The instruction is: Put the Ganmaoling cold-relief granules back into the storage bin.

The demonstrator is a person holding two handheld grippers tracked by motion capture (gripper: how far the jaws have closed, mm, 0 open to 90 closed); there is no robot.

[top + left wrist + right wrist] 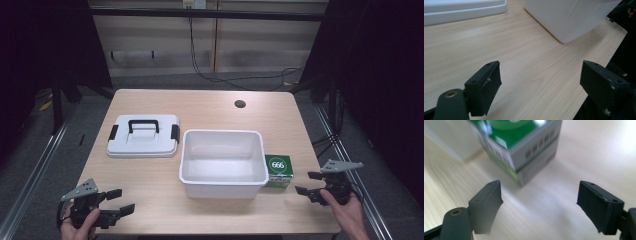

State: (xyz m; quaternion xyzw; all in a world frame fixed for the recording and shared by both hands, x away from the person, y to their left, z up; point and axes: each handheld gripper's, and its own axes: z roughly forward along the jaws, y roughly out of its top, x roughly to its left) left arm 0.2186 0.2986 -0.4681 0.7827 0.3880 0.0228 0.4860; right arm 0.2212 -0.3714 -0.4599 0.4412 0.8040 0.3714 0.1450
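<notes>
A white open bin [222, 162] stands mid-table, its corner [571, 17] showing in the left gripper view. Its white lid [143, 135] with a black handle lies flat to the left of it. A green and white box [278, 170] marked 666 sits against the bin's right side. My right gripper [308, 183] stands open just right of that box, which fills the space ahead of its jaws [519, 147], not between them. My left gripper [121, 200] is open over bare wood at the front left corner.
The wooden table [150, 185] has a round cable hole [240, 104] at the back right. Black frame rails run along both sides on the floor. The table's front edge lies close under both hands.
</notes>
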